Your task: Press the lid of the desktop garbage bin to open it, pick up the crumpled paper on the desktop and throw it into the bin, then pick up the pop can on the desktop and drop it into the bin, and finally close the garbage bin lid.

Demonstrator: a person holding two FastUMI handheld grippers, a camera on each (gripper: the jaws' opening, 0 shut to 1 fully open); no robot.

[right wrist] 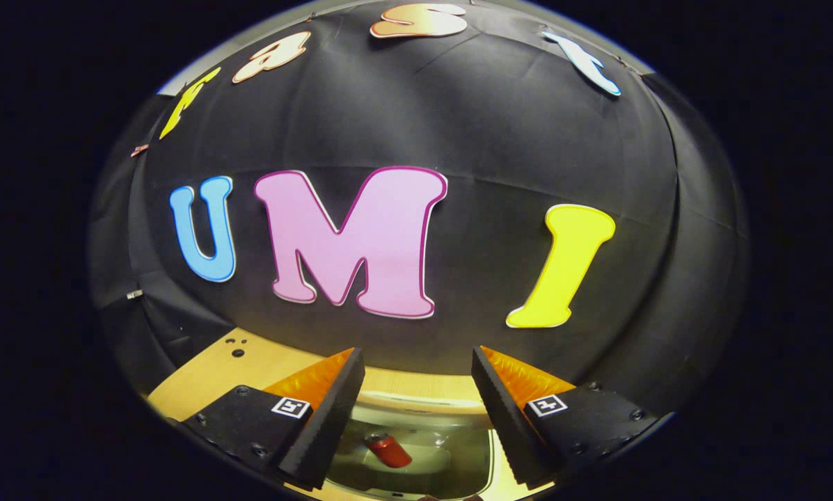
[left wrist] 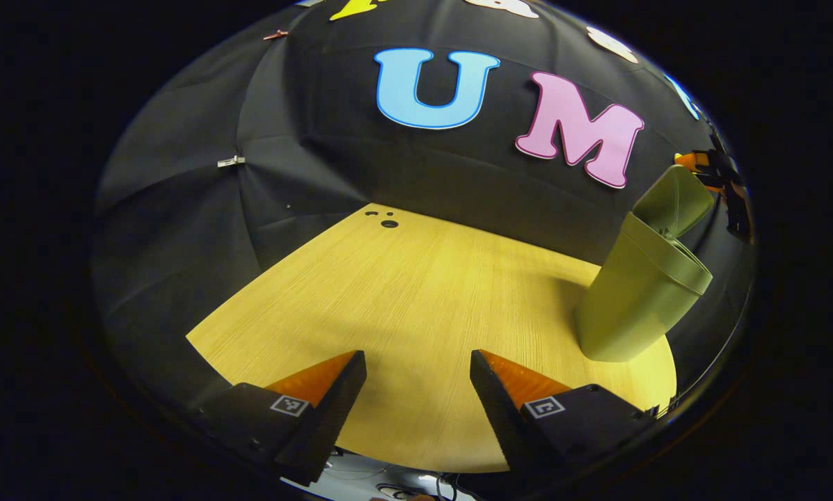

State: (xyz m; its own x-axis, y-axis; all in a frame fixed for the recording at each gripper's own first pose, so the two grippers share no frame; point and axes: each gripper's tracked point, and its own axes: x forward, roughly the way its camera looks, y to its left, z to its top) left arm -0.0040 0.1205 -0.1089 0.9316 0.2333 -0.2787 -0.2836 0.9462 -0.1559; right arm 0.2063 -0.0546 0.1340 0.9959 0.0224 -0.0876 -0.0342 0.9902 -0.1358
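Observation:
The green desktop bin [left wrist: 635,299] stands on the right side of the wooden table [left wrist: 416,292], its lid [left wrist: 673,202] tipped up and open. My left gripper [left wrist: 418,376] hovers open over the table's near edge, left of the bin, with nothing between its fingers. Part of my right gripper [left wrist: 707,170] shows above and behind the raised lid. In the right gripper view, my right gripper [right wrist: 417,376] is open just above the bin's mouth [right wrist: 423,403]. The red pop can [right wrist: 387,450] lies on its side inside the bin, below the fingers and free of them.
Black cloth walls close off the table at the back and left. A few small dark holes [left wrist: 388,223] mark the tabletop's far corner. A strip of bare table [right wrist: 207,372] runs to the left of the bin.

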